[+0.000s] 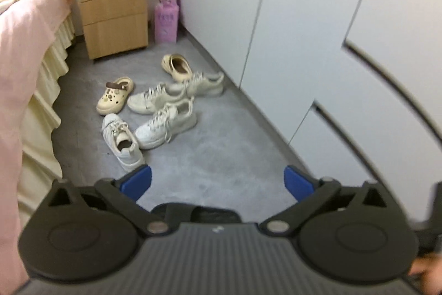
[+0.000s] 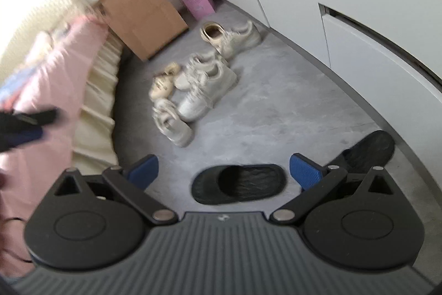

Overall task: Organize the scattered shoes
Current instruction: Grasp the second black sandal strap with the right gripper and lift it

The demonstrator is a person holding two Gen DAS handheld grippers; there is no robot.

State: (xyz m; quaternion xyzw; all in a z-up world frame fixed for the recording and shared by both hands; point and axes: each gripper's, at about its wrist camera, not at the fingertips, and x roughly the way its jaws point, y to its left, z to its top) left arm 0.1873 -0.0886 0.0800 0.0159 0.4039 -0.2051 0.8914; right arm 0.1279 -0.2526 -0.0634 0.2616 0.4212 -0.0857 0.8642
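Observation:
Several shoes lie scattered on the grey floor. In the left wrist view there are a cream clog with charms (image 1: 114,96), a second cream clog (image 1: 177,67), and several white sneakers, the nearest (image 1: 123,141) just beyond my left gripper (image 1: 217,181), which is open and empty. In the right wrist view the same pile (image 2: 193,90) lies ahead. A black slipper (image 2: 239,183) lies between the pads of my open, empty right gripper (image 2: 224,172), lower down on the floor. Another black slipper (image 2: 370,149) lies at the right. The left gripper shows blurred at the left edge (image 2: 25,126).
A bed with pink cover (image 1: 25,46) and cream skirt runs along the left. A wooden drawer unit (image 1: 114,10) and pink bag (image 1: 165,21) stand at the back. White wardrobe doors (image 1: 290,32) line the right side.

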